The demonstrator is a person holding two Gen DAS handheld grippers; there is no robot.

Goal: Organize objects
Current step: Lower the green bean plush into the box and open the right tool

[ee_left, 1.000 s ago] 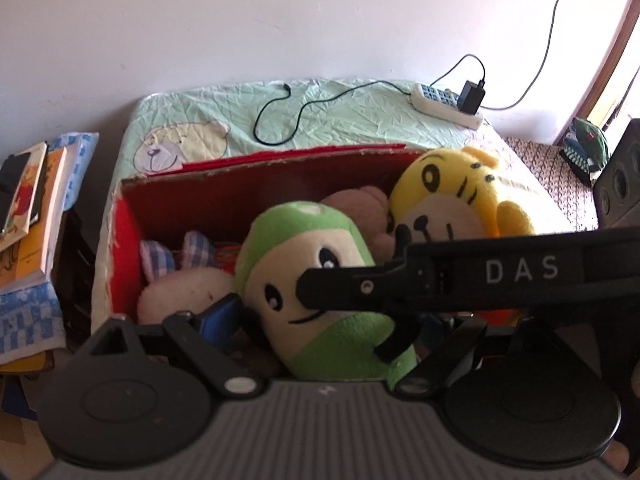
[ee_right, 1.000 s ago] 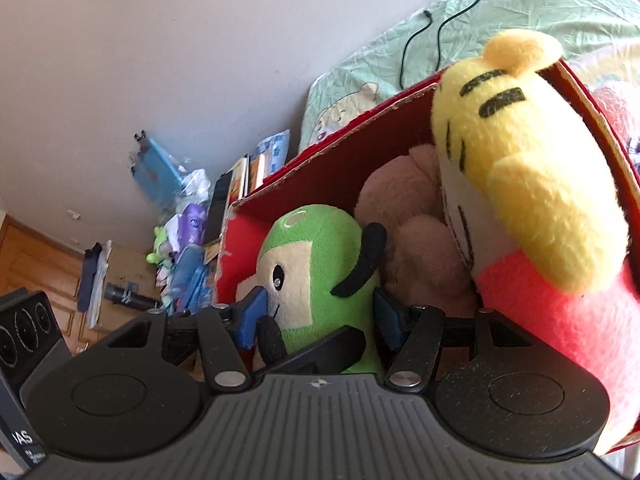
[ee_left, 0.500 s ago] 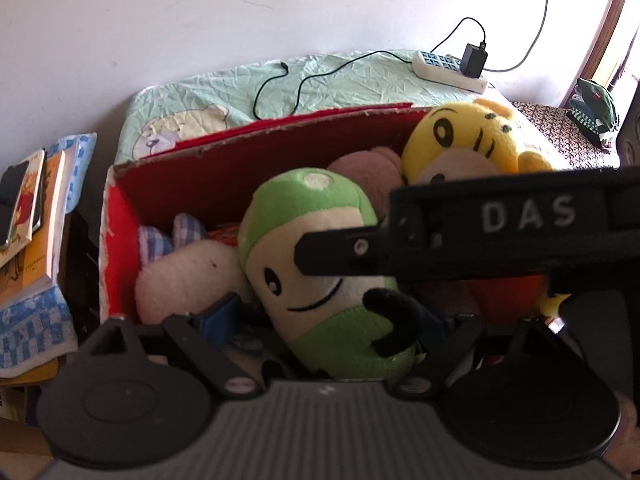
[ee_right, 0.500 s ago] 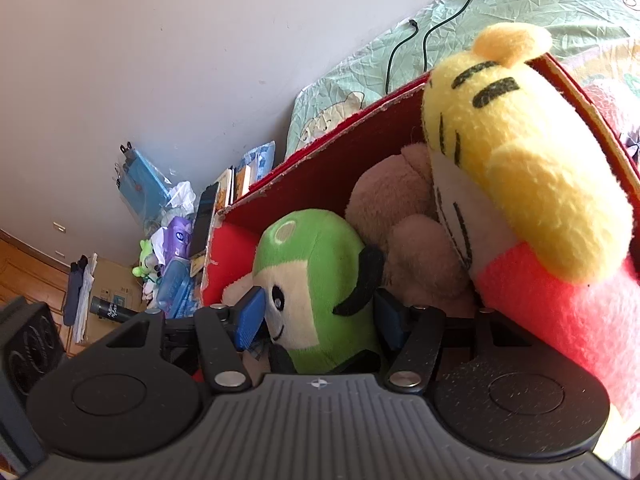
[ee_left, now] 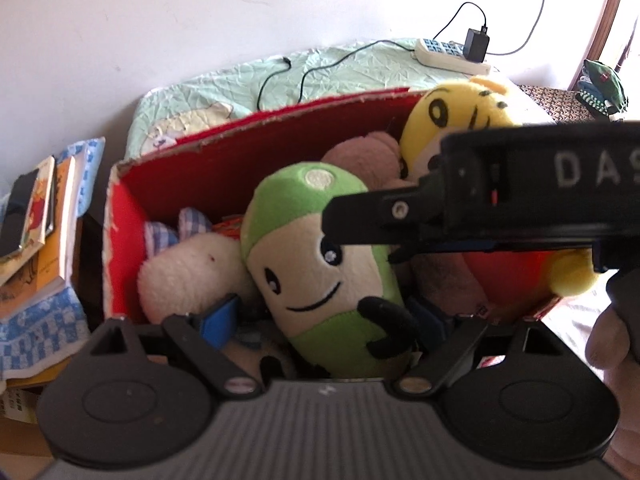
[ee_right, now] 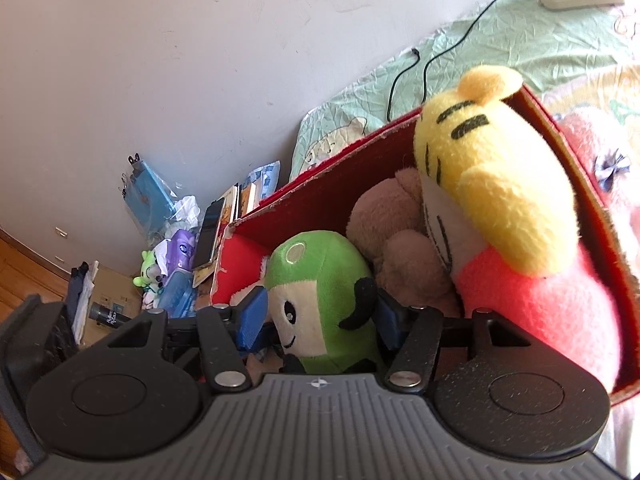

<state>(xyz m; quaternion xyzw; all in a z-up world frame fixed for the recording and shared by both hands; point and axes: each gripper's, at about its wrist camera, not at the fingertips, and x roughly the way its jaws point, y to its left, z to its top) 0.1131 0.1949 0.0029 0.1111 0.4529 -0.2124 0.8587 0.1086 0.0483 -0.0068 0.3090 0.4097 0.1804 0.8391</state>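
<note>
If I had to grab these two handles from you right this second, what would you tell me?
Left gripper: open, blue pads either side of the green plush, not squeezing it.
Right gripper: open too, straddling the same plush from the other side.
Red box: already holds the green plush, a white fluffy toy, a brown one and the yellow tiger.
Done: these toys are inside the box.
Left: I'd guess settling the green plush, then anything left outside, like the pink plush beyond the box wall.
</note>
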